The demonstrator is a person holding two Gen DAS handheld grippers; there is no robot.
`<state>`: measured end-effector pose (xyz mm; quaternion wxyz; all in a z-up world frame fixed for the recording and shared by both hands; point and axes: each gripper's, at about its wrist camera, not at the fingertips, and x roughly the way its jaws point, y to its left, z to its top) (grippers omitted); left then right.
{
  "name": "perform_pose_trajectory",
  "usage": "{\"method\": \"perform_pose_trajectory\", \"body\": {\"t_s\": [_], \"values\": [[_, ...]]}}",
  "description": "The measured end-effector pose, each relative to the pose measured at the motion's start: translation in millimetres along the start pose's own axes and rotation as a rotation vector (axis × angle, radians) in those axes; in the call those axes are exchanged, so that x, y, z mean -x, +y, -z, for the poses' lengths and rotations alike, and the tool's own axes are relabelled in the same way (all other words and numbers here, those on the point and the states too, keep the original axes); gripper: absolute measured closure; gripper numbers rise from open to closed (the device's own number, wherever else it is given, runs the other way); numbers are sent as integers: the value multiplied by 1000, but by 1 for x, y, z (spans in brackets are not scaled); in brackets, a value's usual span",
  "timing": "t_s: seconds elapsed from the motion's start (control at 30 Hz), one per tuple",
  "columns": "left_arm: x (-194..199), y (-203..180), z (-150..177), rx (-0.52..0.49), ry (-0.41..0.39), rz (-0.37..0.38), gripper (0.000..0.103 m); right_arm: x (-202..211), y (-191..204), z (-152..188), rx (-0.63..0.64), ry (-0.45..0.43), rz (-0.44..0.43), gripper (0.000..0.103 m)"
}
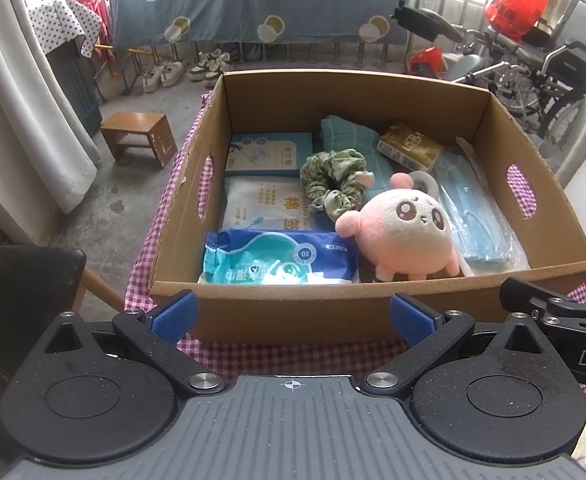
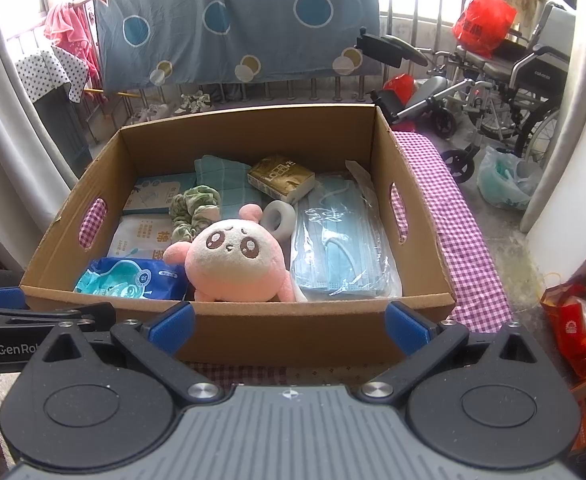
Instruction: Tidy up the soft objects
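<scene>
A cardboard box [image 1: 357, 88] [image 2: 253, 120] stands on a pink checked cloth [image 1: 145, 264] [image 2: 461, 216]. Inside lie a pink plush toy [image 1: 405, 236] [image 2: 233, 264], a green scrunchie [image 1: 333, 180] [image 2: 195, 210], a blue wet-wipes pack [image 1: 277, 260] [image 2: 133, 280], a bag of blue face masks [image 1: 477, 216] [image 2: 341, 244], a teal cloth [image 1: 349, 136] [image 2: 225, 180], a gold tissue pack [image 1: 409, 146] [image 2: 281, 178], a cotton-swab pack [image 1: 261, 204] [image 2: 141, 240] and a white ring [image 2: 279, 216]. My left gripper [image 1: 293, 316] and right gripper [image 2: 289, 324] are open and empty, side by side in front of the box's near wall.
A small wooden stool [image 1: 139, 136] stands on the floor to the left. Wheelchairs [image 2: 505, 88] crowd the back right. A patterned blue sheet [image 1: 253, 0] hangs behind. A red snack bag [image 2: 573, 328] lies at the right.
</scene>
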<state>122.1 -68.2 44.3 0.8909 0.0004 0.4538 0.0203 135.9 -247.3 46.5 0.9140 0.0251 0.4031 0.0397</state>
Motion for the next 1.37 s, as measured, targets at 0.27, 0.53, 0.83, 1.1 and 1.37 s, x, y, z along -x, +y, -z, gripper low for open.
{"method": "perform_pose_trajectory", "body": {"t_s": [0.27,0.53,0.83,1.1,1.37], "values": [[0,0,0,0,0,0,1,0,0,0,0,0,-1,0],[0,0,0,1,1,0,1,2,-1,0,1,-2,3,0],[1,0,0,3,0,1,1,3,-1,0,2,-4,5,0],[1,1,0,2,1,1,1,3,1,1,1,-2,7,0],[1,0,0,3,1,0,1,3,1,1,0,-3,6,0]]}}
